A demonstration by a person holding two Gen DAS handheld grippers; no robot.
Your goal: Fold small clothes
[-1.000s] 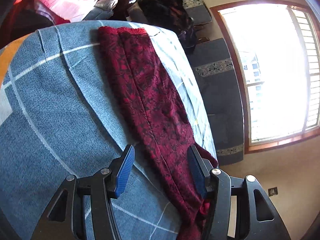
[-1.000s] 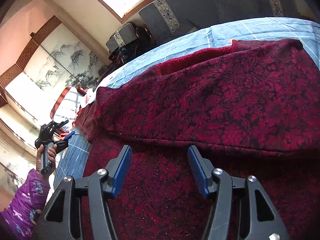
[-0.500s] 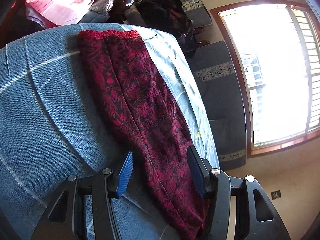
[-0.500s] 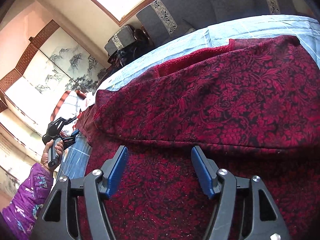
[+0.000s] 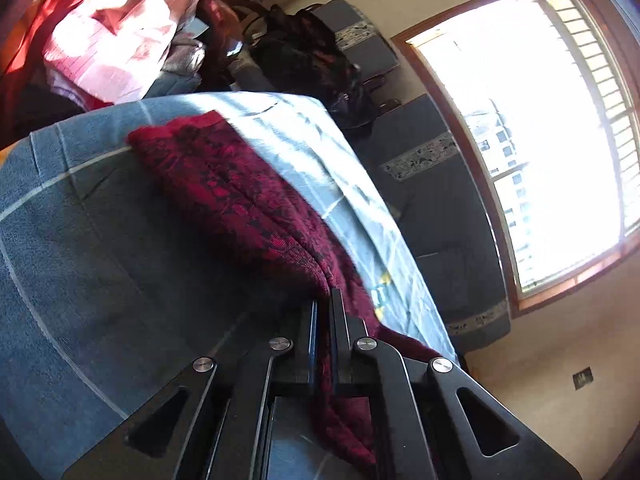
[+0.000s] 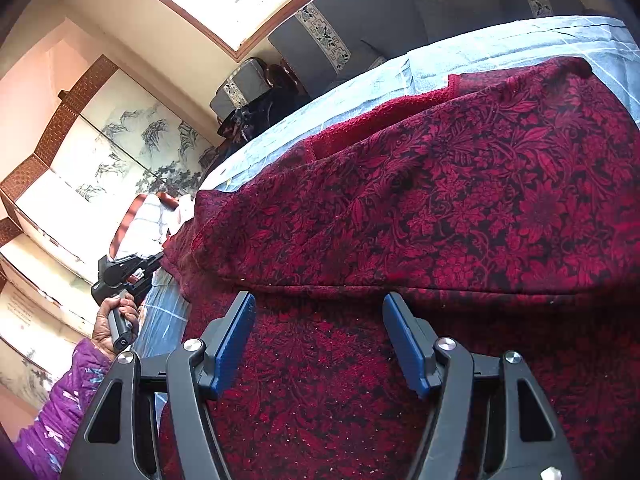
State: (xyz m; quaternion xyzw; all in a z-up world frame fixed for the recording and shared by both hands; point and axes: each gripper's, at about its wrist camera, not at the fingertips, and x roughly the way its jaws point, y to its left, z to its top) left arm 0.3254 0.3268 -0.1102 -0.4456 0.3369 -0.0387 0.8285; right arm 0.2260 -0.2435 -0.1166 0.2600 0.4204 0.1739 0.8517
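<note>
Fold step being started: red patterned garment edge being pinched in left tool; right tool being held wide above cloth. Lift-and-carry-over being called for next.

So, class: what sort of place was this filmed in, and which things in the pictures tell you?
Most likely a lived-in room at home, perhaps a living room. A large wood-framed window lights grey cushioned seating, a heap of clothes waits behind, and a painted landscape screen lines one wall.
</note>
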